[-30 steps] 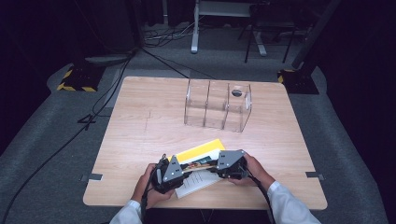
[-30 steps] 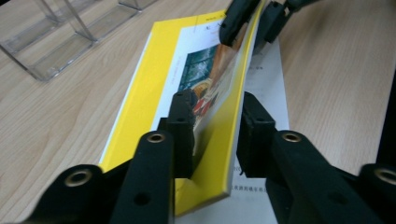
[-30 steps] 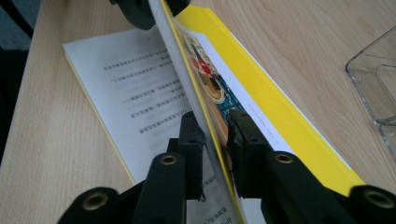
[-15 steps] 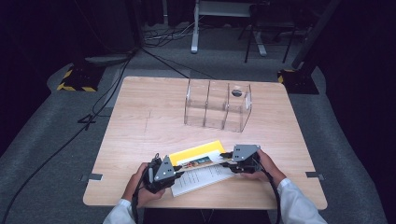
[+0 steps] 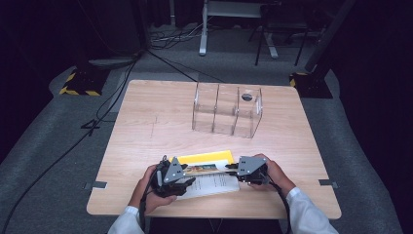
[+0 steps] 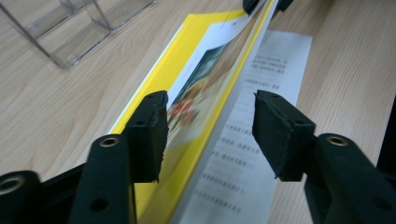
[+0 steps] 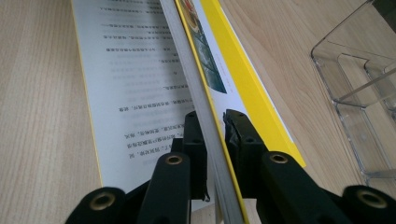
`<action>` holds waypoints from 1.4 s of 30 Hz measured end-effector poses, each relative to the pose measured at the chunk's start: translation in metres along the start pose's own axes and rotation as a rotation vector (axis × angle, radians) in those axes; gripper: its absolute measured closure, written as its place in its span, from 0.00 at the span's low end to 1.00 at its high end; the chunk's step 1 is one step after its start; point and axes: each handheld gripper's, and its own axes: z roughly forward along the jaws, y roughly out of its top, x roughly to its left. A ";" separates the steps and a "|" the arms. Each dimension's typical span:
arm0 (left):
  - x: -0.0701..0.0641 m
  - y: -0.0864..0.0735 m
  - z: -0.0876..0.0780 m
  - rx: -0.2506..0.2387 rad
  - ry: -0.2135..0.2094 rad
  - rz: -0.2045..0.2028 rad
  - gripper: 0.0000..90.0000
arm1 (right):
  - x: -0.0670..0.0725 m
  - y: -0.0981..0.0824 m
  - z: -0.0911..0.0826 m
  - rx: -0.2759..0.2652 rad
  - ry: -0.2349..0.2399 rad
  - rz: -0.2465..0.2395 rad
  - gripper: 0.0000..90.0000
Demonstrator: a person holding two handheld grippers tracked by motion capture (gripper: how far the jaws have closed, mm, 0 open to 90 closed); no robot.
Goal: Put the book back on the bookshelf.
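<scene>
1. The booklet (image 5: 207,168) was located near the front edge of the table (image 5: 146,117), with its yellow cover and some pages raised on edge and a white printed page (image 5: 214,184) left flat on the wood beneath.

2. The left gripper (image 5: 181,174) was held low at the booklet's left end, with the hand wrapped around its body from below and the forearm entered from the bottom of the high view.

3. In the left gripper view, the jaws of the left gripper (image 6: 208,135) were seen apart, having just been opened; the raised edge of the booklet (image 6: 205,98) stood between the pads, and no pad was pressed on it.

4. The right gripper (image 5: 234,168) was held level at the booklet's right end, pointed toward the left gripper, with the hand closed over its rear.

5. In the right gripper view, the jaws of the right gripper (image 7: 212,126) were seen clamped on the raised edge of the booklet (image 7: 205,65), having just been closed.

6. A clear divided holder (image 5: 226,109) stood farther back on the table, well apart from both grippers.
</scene>
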 end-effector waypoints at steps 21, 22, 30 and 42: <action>-0.001 -0.001 0.015 0.080 -0.019 0.102 0.88 | -0.012 -0.021 0.001 -0.084 0.031 0.158 0.73; 0.001 -0.003 0.012 0.081 -0.028 0.094 0.88 | -0.014 -0.023 0.000 -0.097 0.037 0.170 0.74; 0.012 -0.007 0.006 0.074 -0.048 0.042 0.82 | -0.008 -0.014 -0.003 -0.126 0.023 0.068 0.84; -0.007 0.018 0.013 0.156 0.070 0.047 0.60 | -0.003 0.002 -0.008 -0.105 0.002 0.022 0.88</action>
